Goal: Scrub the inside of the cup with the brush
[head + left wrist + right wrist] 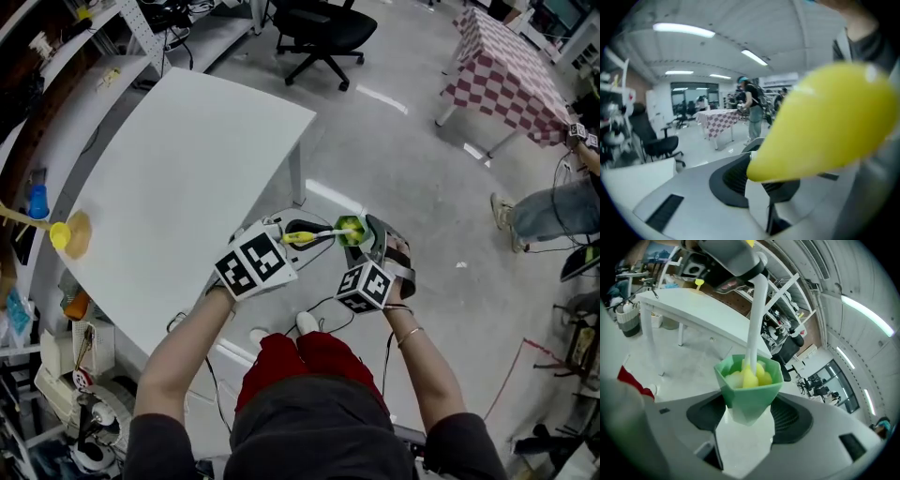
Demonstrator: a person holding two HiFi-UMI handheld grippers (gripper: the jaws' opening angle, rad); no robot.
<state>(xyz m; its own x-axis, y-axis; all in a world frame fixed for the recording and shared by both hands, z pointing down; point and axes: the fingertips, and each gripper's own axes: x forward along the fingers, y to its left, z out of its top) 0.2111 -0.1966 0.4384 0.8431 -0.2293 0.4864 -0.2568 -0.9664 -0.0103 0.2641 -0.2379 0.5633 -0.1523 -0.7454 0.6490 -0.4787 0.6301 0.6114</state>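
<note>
A green faceted cup (749, 383) sits between the jaws of my right gripper (747, 420), which is shut on it; in the head view the cup (351, 230) is held out in front of the person's lap. A brush with a yellow handle (302, 237) and white stem (756, 319) reaches into the cup, its yellow and white head (752, 374) resting inside. My left gripper (286, 246) is shut on the brush handle (825, 124), which fills the left gripper view, blurred.
A white table (178, 187) stands to the left, a yellow dish (62, 234) at its far edge. Shelves (56, 56) run beyond it. A black office chair (323, 33) and a checked-cloth table (511, 70) stand further off. Another person's legs (553, 211) are at right.
</note>
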